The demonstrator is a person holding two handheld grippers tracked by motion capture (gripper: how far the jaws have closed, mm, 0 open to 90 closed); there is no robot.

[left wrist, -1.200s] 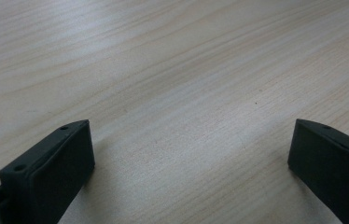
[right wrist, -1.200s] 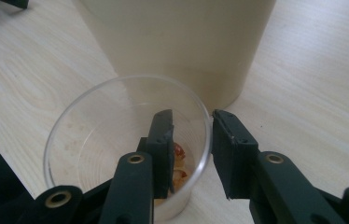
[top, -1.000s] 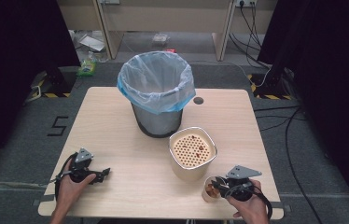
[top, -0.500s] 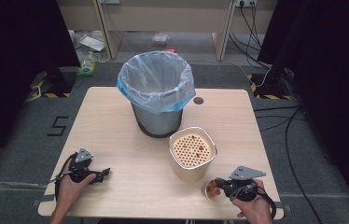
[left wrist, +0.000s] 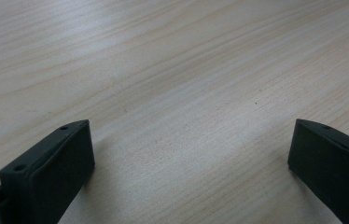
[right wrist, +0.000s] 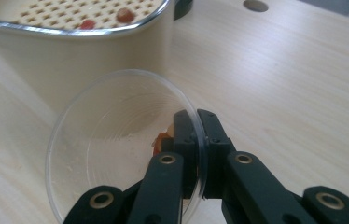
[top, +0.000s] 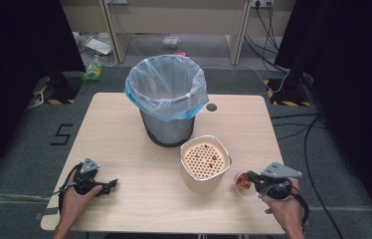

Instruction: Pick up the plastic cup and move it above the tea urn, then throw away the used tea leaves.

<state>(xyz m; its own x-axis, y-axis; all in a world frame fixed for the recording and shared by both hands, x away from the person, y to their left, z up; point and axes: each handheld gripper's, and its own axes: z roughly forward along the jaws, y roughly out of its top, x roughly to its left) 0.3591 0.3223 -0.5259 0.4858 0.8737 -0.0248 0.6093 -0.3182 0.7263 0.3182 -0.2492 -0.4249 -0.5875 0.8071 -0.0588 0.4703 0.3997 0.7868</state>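
I have the light wooden table [top: 124,129] in front of me, with the grey waste bin [top: 168,107] standing at its far middle, lined with a pale blue bag folded over the rim, presumably waiting to take scraps. Just in front of it, toward my right hand, sits the cream strainer pot [top: 205,163]; its perforated insert carries a few reddish bits, so I read it as the place where solids get separated.

My right gripper [top: 253,180] is pinched shut on the wall of a clear plastic cup [right wrist: 116,140], one jaw inside the rim and one outside, the jaws having just closed onto it. That edge grip makes sense: the cup is thin and wide, and holding it by the lip leaves the mouth free for tipping. The cup sits tilted just beside the pot on its right, near the table's front edge, with a small orange-brown residue [right wrist: 161,140] at the bottom.

My left gripper [top: 105,185] rests at the front left, jaws spread wide over bare wood, holding nothing; I judge it parked out of the way.
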